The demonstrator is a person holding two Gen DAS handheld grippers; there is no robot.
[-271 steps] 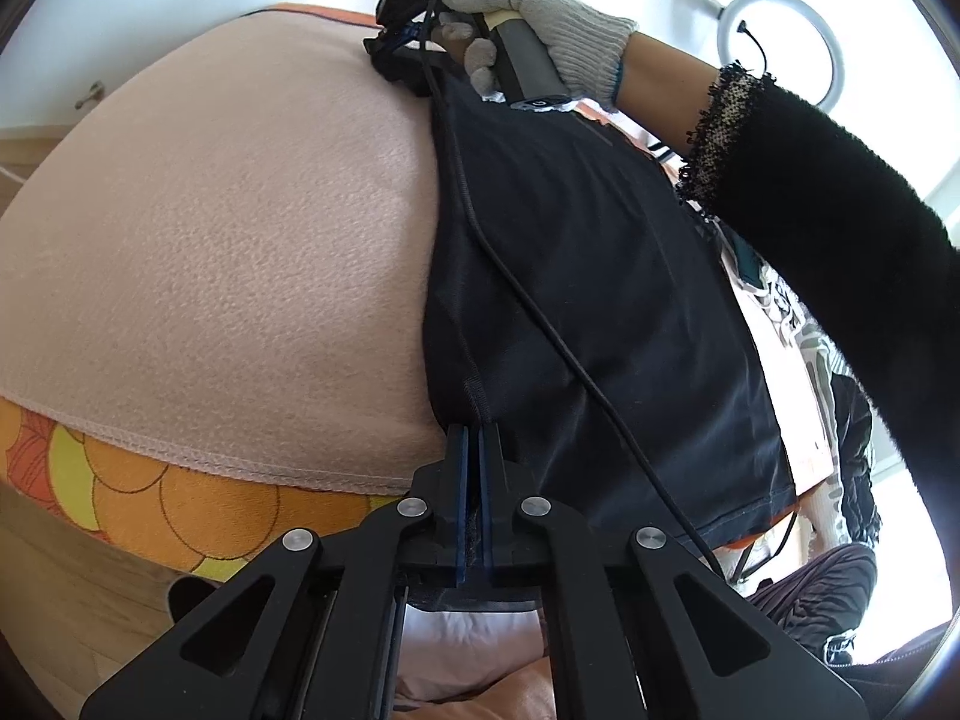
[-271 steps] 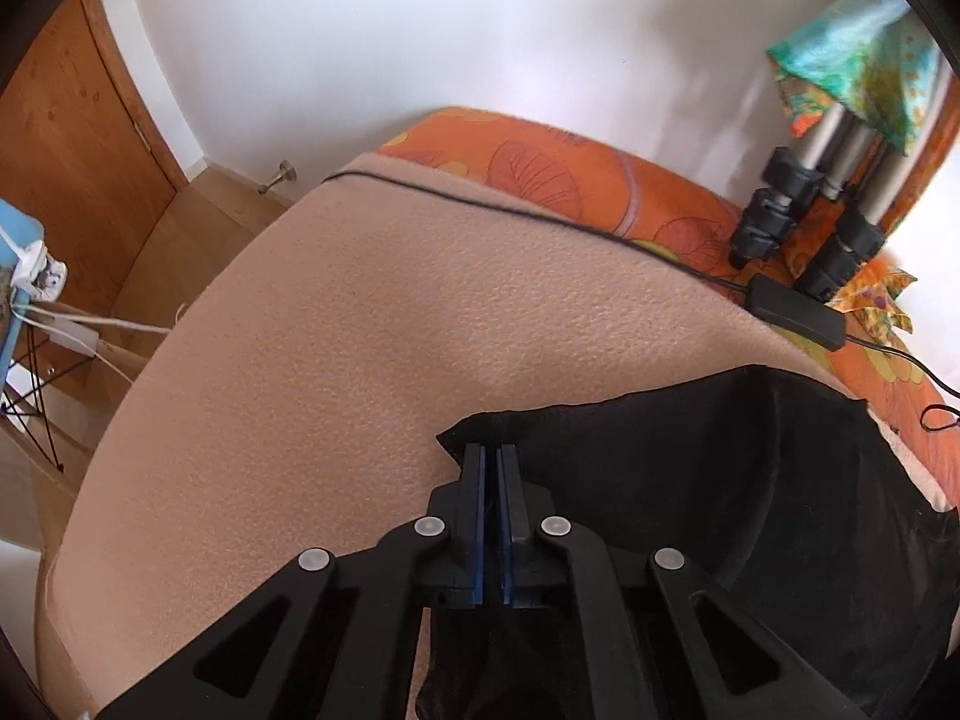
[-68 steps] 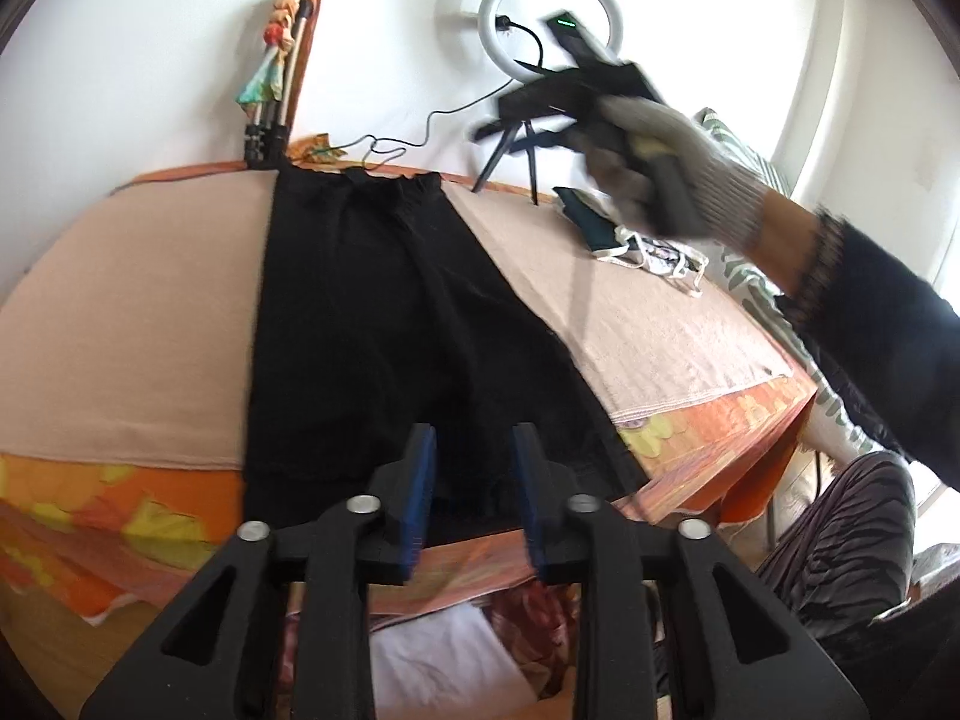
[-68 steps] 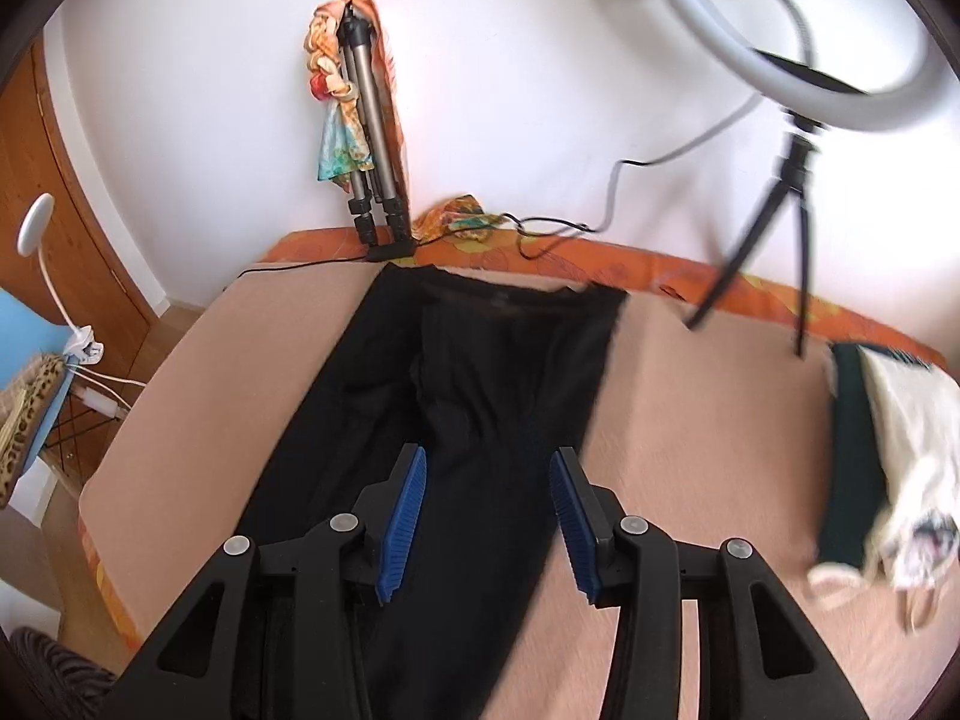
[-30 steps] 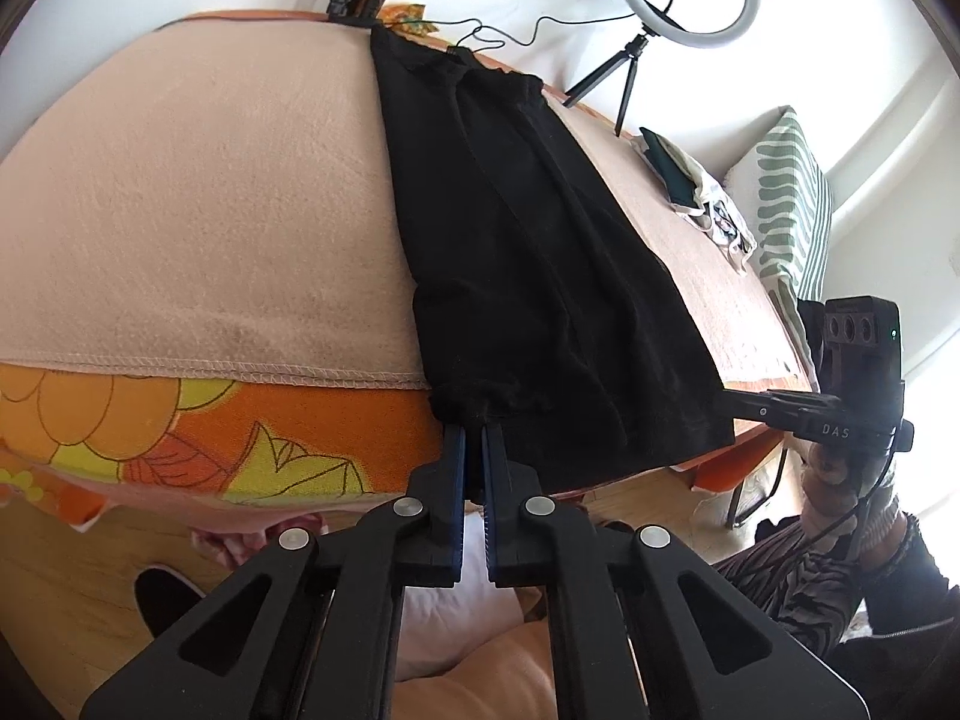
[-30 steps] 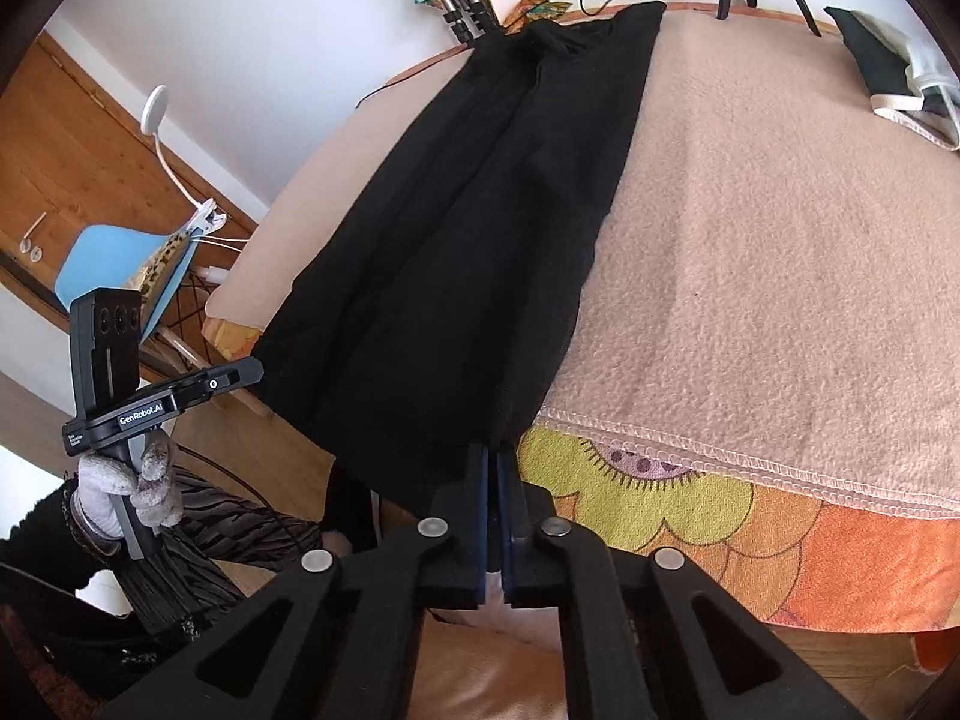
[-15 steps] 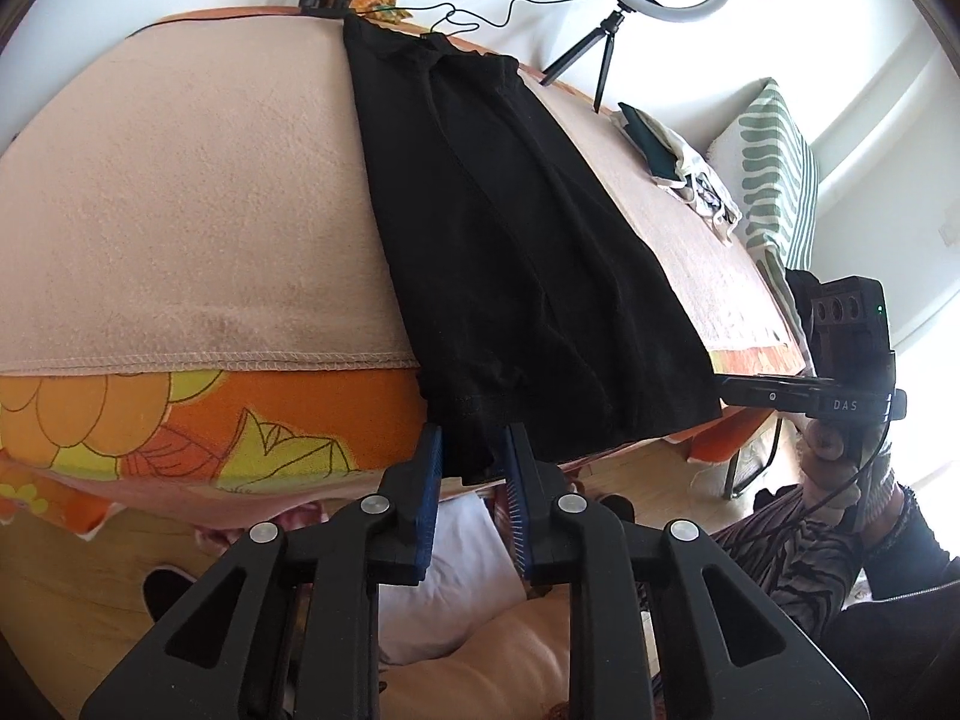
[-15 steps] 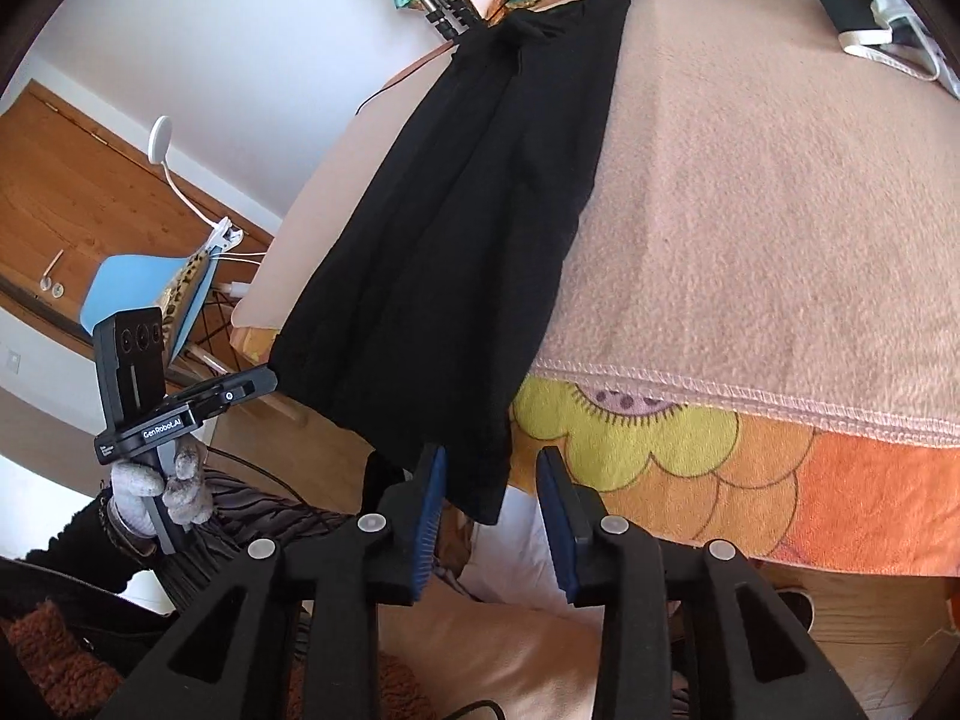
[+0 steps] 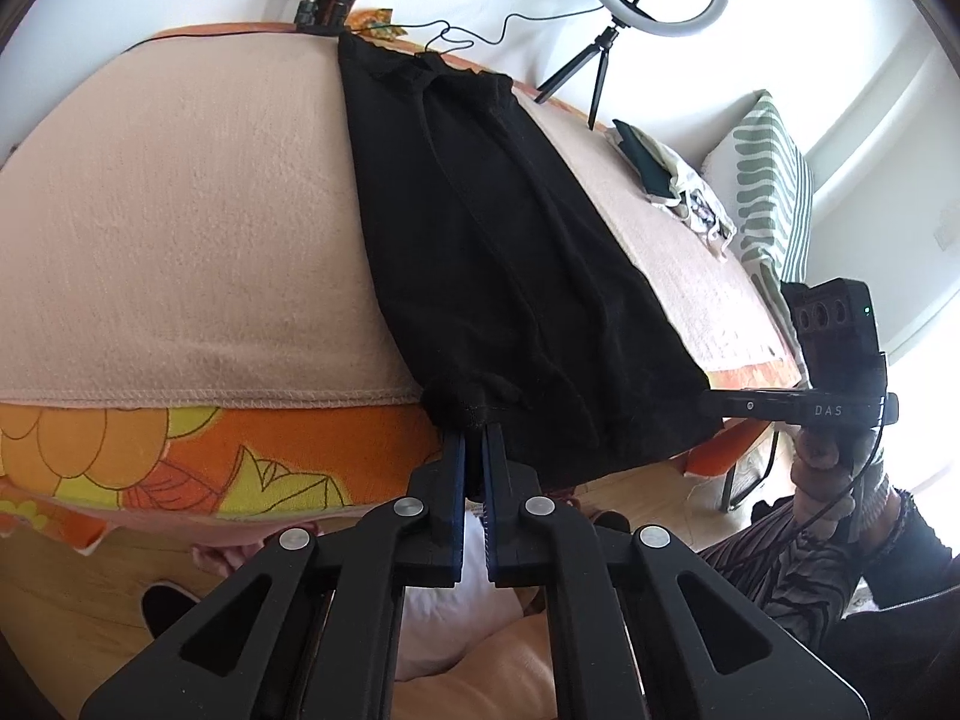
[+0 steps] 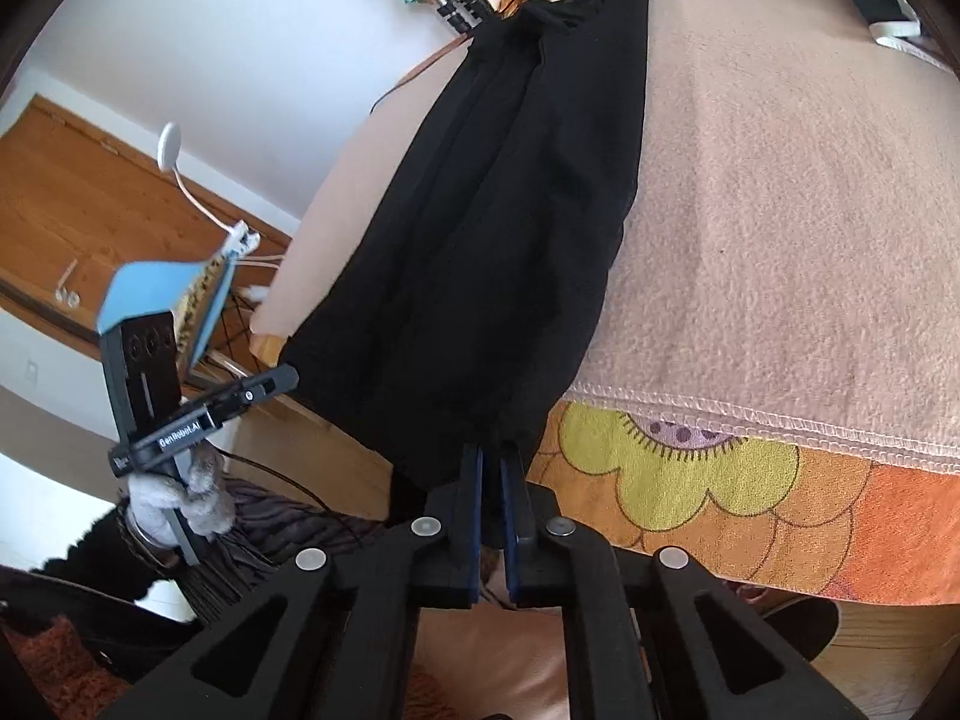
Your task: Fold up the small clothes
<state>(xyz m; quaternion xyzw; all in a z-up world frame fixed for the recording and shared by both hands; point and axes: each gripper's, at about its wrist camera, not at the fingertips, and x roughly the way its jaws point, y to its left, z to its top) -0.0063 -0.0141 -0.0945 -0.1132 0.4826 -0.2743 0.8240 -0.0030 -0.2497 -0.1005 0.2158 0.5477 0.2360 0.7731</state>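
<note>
Black garment (image 9: pixel 510 252) long, soft, pinched by both tools.

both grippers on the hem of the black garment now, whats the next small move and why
Probably lift both corners and carry them toward the far end. The left gripper and right gripper each pinch a near corner of the black garment, which lies flat, lengthwise on the blanket, ready to be halved.

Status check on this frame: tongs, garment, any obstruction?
Left tongs and right tongs each shut on a near hem corner of the black trousers. Trousers flat, lengthwise on the blanket. No obstruction seen.
</note>
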